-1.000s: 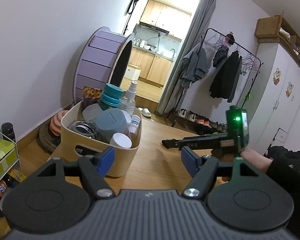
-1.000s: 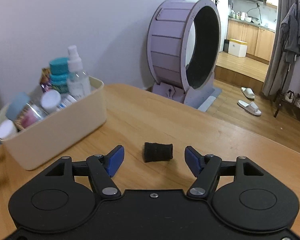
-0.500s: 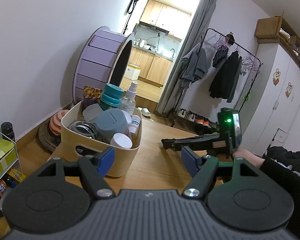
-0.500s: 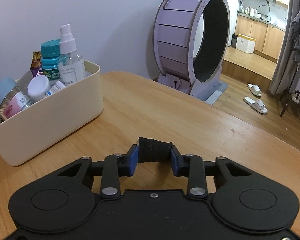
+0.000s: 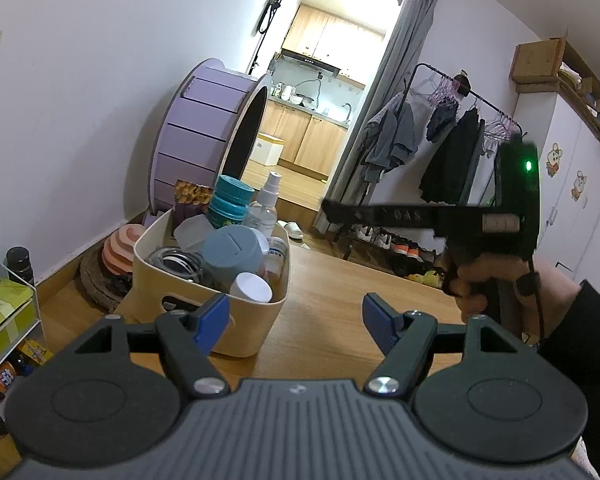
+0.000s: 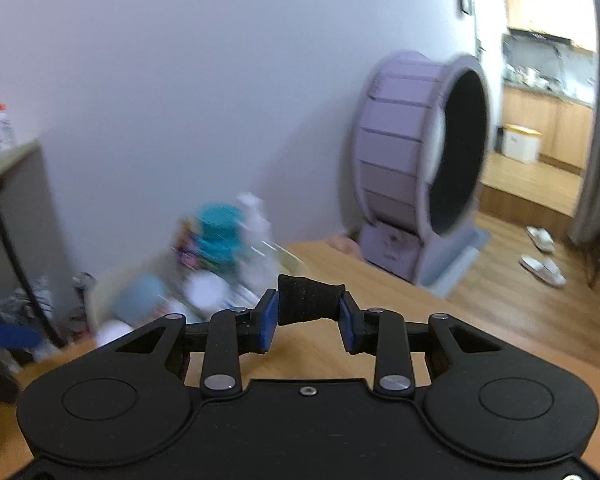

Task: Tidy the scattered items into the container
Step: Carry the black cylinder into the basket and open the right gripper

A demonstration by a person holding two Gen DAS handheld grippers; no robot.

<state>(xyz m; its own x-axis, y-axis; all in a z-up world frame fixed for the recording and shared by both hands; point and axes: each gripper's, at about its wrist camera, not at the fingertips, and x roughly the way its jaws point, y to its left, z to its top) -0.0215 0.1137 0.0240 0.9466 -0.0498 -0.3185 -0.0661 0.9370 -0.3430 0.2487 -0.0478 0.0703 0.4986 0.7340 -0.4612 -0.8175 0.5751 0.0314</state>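
- Gripping a small black fabric roll point(image 6: 311, 300), my right gripper point(image 6: 309, 316) has its blue jaws shut on the roll's two ends, holding it above the wooden bench point(image 6: 384, 292).
- I see the cream container point(image 5: 236, 300) on the bench, packed with bottles and jars; it is blurred in the right wrist view.
- My left gripper point(image 5: 296, 320) hangs near the container, jaws wide apart and holding nothing.

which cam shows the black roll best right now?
Right wrist. The black roll sits front and centre there, sharp, clamped at both ends between the right gripper jaws, above the table. The left wrist view shows the right gripper from the side, raised, but the roll itself can't be made out.
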